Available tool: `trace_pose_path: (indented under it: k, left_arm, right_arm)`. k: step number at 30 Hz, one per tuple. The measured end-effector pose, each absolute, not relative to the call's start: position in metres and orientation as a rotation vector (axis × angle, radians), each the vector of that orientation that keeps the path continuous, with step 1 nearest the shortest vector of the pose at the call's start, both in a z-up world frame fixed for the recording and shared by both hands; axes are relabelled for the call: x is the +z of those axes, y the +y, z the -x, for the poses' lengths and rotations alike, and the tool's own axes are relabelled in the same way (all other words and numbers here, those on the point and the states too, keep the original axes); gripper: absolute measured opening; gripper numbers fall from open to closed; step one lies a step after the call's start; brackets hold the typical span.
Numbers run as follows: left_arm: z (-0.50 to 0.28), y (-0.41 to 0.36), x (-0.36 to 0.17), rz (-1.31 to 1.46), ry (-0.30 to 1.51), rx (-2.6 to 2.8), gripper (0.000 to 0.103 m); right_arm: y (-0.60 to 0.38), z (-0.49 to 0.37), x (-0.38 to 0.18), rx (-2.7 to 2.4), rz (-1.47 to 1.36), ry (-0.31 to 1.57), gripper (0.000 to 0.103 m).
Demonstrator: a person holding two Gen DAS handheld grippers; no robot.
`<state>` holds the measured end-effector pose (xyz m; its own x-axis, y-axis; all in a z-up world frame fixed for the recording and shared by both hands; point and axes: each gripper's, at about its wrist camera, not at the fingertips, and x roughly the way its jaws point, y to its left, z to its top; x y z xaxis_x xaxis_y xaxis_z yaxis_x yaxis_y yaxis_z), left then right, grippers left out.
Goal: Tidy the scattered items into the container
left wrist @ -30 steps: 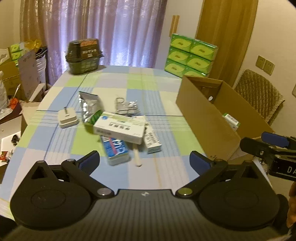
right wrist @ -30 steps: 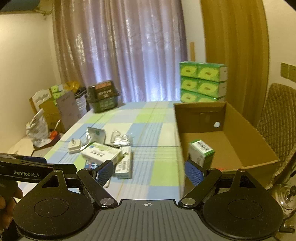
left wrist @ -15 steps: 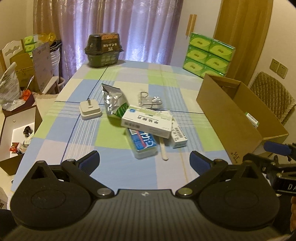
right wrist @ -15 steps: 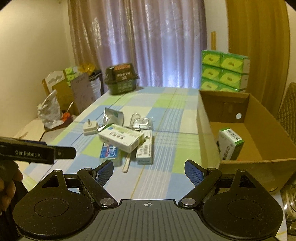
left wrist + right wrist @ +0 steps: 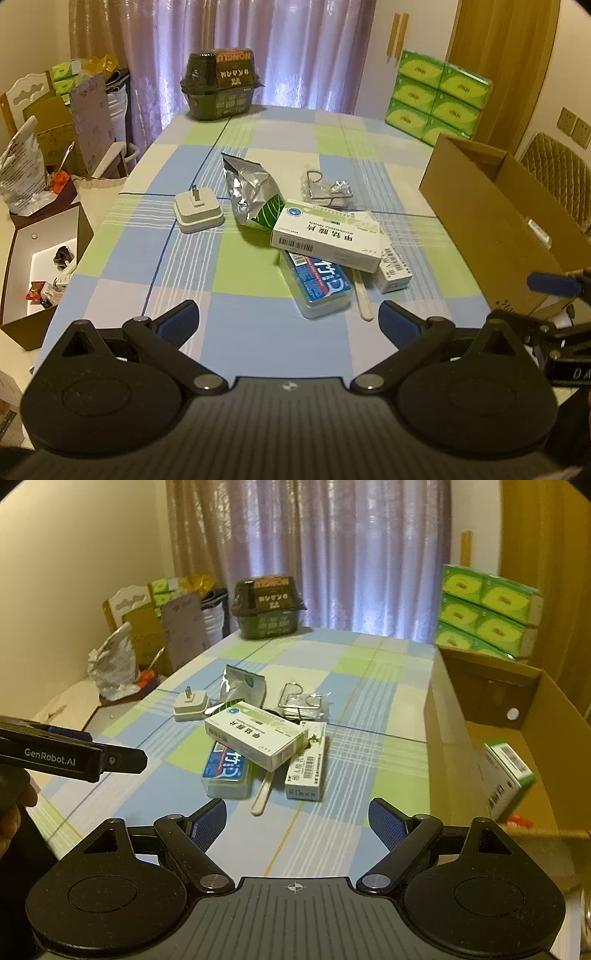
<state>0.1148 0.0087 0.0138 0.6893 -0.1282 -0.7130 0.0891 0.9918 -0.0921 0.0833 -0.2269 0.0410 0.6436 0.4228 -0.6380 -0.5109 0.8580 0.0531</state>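
A pile of items lies mid-table: a white medicine box (image 5: 327,236) (image 5: 256,736) on top of a blue clear case (image 5: 317,282) (image 5: 227,771), a small white carton (image 5: 393,271) (image 5: 306,766), a wooden stick (image 5: 362,295) (image 5: 262,794), a silver foil pouch (image 5: 249,192) (image 5: 242,686), a white plug adapter (image 5: 197,212) (image 5: 190,705) and a clear bag with wire hooks (image 5: 327,188) (image 5: 303,701). The cardboard box (image 5: 491,221) (image 5: 447,738) stands at the right, with a green-and-white carton (image 5: 508,779) inside. My left gripper (image 5: 288,321) and right gripper (image 5: 297,819) both hover open and empty, short of the pile.
A dark green basket (image 5: 219,90) (image 5: 267,609) sits at the table's far end. Green tissue packs (image 5: 439,96) (image 5: 487,614) are stacked behind the cardboard box. Clutter, bags and boxes (image 5: 40,155) line the floor on the left. A padded chair (image 5: 557,173) stands at the right.
Both grippers have swung leftward and drawn back a little from the table, so the pile now sits centred ahead of each. Nothing on the table has moved; both stay open.
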Motion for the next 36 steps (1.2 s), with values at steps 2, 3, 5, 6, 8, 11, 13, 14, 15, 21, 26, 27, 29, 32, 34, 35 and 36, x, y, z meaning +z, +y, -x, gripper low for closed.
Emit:
trace_pose_path:
  k: [2,3,5,6,8,11,13,14,15,21,26,27,29,32,34,35,36]
  left_arm:
    - [-0.122,0.008,0.009,0.036,0.813,-0.125,0.101]
    - [-0.125,0.008,0.006,0.034,0.819,-0.128,0.101]
    - [-0.132,0.008,0.000,0.031,0.832,-0.134,0.101]
    - [-0.135,0.007,-0.002,0.029,0.836,-0.135,0.101]
    - [-0.142,0.007,-0.008,0.028,0.847,-0.138,0.101]
    - [-0.154,0.007,-0.016,0.020,0.861,-0.143,0.101]
    - [-0.161,0.007,-0.021,0.012,0.867,-0.145,0.101]
    - [-0.165,0.007,-0.024,0.008,0.872,-0.148,0.101]
    - [-0.169,0.007,-0.027,0.006,0.876,-0.150,0.101]
    - [-0.189,0.005,-0.042,0.023,0.890,-0.178,0.101]
    - [-0.199,0.004,-0.052,0.023,0.890,-0.187,0.101]
    - [-0.200,0.005,-0.054,0.024,0.890,-0.185,0.101]
    - [-0.202,0.007,-0.057,0.029,0.891,-0.185,0.101]
    - [-0.204,0.008,-0.061,0.031,0.892,-0.186,0.101]
    - [-0.205,0.008,-0.064,0.039,0.892,-0.194,0.101]
    - [-0.205,0.008,-0.065,0.043,0.892,-0.197,0.101]
    - [-0.205,0.009,-0.067,0.049,0.892,-0.201,0.101]
  right_arm:
    - [-0.224,-0.092,0.038,0.541,0.150,0.691,0.089]
    - [-0.223,-0.097,0.037,0.543,0.155,0.692,0.089]
    - [-0.219,-0.108,0.033,0.550,0.170,0.694,0.089]
    - [-0.218,-0.113,0.032,0.556,0.178,0.695,0.089]
    - [-0.213,-0.126,0.028,0.577,0.199,0.699,0.089]
    - [-0.203,-0.147,0.022,0.633,0.251,0.714,0.089]
    - [-0.195,-0.161,0.018,0.682,0.289,0.733,0.089]
    - [-0.190,-0.168,0.016,0.708,0.306,0.741,0.089]
    - [-0.187,-0.174,0.014,0.733,0.324,0.749,0.089]
    - [-0.163,-0.207,0.004,0.844,0.428,0.784,0.089]
    - [-0.141,-0.235,-0.008,0.928,0.512,0.816,0.089]
    - [-0.137,-0.240,-0.011,0.936,0.521,0.825,0.089]
    - [-0.130,-0.250,-0.014,0.958,0.529,0.841,0.089]
    - [-0.119,-0.261,-0.020,1.000,0.563,0.861,0.089]
    - [-0.112,-0.267,-0.024,1.025,0.584,0.875,0.089]
    - [-0.109,-0.270,-0.027,1.037,0.587,0.884,0.089]
    - [-0.107,-0.274,-0.029,1.046,0.590,0.894,0.089]
